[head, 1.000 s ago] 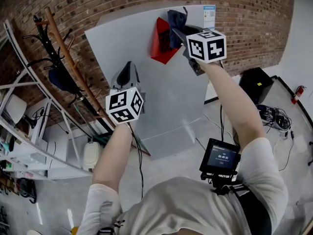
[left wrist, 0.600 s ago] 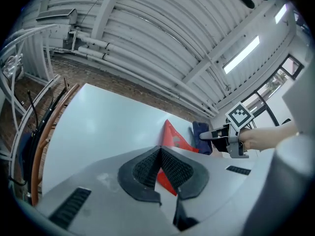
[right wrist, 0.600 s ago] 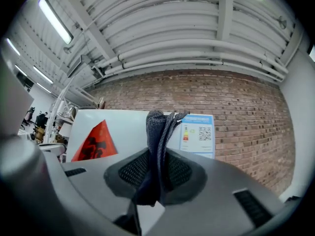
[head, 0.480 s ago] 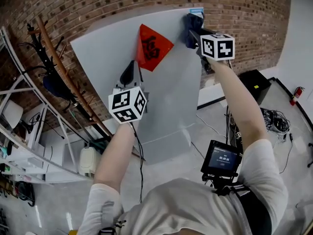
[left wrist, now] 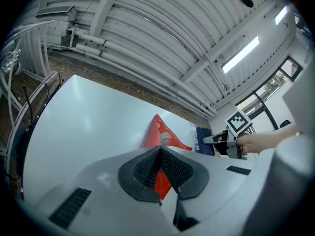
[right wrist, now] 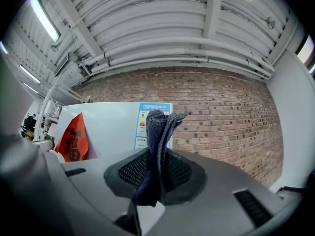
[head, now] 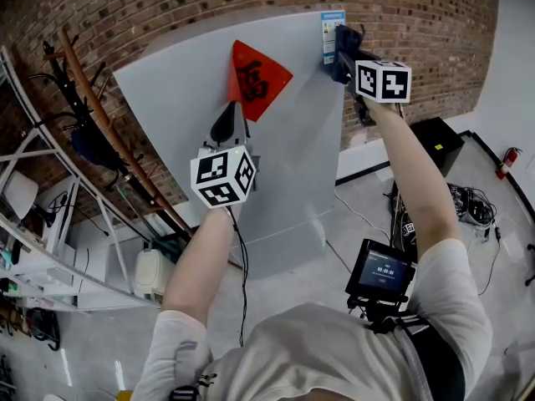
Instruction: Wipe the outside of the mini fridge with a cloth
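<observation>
The white fridge (head: 284, 149) stands against a brick wall, with a red diamond paper (head: 255, 78) and a blue energy label (head: 332, 33) on its front. My right gripper (head: 349, 57) is shut on a folded dark blue cloth (head: 343, 42), which rests against the fridge's upper right corner beside the label. In the right gripper view the cloth (right wrist: 158, 129) stands up between the pads and covers part of the label (right wrist: 141, 132). My left gripper (head: 226, 125) is shut and holds nothing, its tip close to the fridge front just below the red paper (left wrist: 165, 134).
A brick wall (head: 418, 23) runs behind the fridge. A wooden coat rack (head: 92, 115) and white shelving (head: 33, 249) stand at the left. On the floor at the right are a black box (head: 439, 140), cables (head: 468, 199) and a fire extinguisher (head: 507, 161).
My right gripper has carried the cloth rightward, from over the red paper to the upper right corner by the label. The left gripper has risen slightly toward the red paper.
</observation>
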`<control>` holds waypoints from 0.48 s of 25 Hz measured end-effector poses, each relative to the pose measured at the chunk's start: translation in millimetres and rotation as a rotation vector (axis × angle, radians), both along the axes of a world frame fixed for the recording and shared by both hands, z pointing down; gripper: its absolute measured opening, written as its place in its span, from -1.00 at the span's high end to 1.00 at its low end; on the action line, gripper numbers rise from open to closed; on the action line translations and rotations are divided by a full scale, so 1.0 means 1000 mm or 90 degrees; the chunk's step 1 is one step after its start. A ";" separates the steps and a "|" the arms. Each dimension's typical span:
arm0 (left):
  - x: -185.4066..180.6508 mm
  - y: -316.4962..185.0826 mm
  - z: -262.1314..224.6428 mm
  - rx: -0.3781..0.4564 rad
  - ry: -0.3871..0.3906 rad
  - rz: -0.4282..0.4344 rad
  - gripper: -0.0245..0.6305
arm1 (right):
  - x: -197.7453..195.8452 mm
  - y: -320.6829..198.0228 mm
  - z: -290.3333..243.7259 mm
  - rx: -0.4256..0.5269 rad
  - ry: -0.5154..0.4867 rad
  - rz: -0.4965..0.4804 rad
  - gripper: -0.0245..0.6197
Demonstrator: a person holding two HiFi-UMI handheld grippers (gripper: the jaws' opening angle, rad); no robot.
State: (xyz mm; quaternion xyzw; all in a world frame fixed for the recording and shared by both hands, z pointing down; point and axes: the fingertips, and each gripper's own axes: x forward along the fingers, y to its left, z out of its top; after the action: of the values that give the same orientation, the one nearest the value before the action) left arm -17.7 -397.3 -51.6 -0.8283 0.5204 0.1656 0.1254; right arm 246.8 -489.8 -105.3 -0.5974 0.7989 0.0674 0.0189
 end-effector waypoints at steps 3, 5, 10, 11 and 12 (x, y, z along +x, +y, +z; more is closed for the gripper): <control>-0.008 0.003 0.001 -0.001 0.003 0.000 0.92 | -0.018 0.015 0.001 0.004 0.005 -0.016 0.68; -0.019 0.005 0.004 -0.006 0.008 -0.002 0.93 | -0.042 0.031 0.002 0.010 0.012 -0.041 0.68; -0.054 0.014 0.013 -0.025 0.021 -0.020 0.93 | -0.131 0.073 0.021 0.019 0.065 -0.131 0.68; -0.062 0.016 0.014 -0.029 0.024 -0.025 0.93 | -0.151 0.080 0.026 0.019 0.075 -0.149 0.68; -0.070 0.018 0.016 -0.032 0.025 -0.030 0.93 | -0.170 0.086 0.030 0.018 0.084 -0.167 0.68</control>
State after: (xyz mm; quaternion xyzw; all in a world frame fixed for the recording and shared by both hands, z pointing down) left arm -87.9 -379.3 -35.5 -0.8151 0.5464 0.1654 0.0983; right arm 76.8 -403.4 -75.5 -0.4820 0.8685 0.1148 -0.0161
